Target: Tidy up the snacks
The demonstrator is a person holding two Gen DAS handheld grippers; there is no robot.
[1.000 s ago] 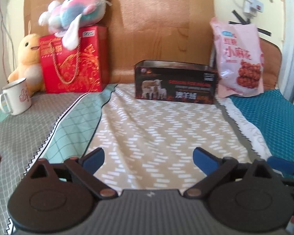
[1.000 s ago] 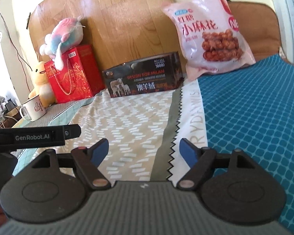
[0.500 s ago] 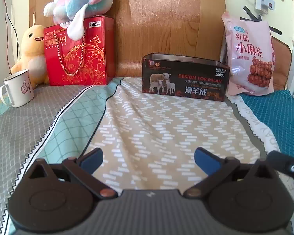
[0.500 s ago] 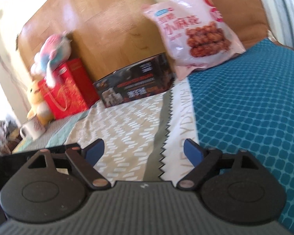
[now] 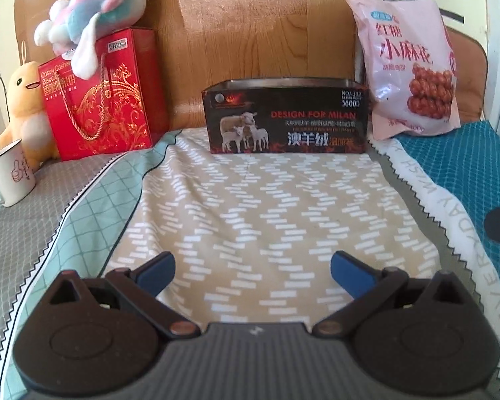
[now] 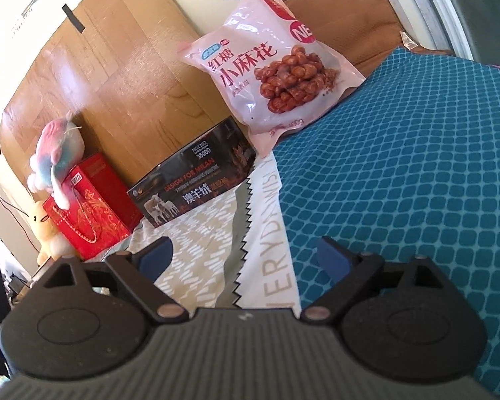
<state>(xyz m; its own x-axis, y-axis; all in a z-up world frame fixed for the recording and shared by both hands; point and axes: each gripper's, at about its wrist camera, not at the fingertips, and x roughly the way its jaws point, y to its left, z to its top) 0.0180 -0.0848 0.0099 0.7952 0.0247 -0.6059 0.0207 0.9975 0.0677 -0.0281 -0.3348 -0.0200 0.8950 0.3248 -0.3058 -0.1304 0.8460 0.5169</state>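
Leaning upright against the wooden board, the pink snack bag (image 6: 270, 76) stood at about 1 o'clock from the right gripper (image 6: 245, 255), its lower edge on the bed (image 6: 416, 200) just beside the open black box (image 5: 286, 116). That propped pose kept the bag's broad face toward both grippers, which I judged made it easy to approach from the front. The right gripper's jaws had just been opening and stood wide apart with nothing between them, seemingly readied for the bag. The left gripper (image 5: 251, 268) faced the black box at 12 o'clock, its jaws also released and empty; the box's open top suggested it was the place meant for snacks. At 10 o'clock from the left gripper, the red gift bag (image 5: 100, 95) carried a plush toy (image 5: 96, 13), with a mug (image 5: 10, 180) near it.
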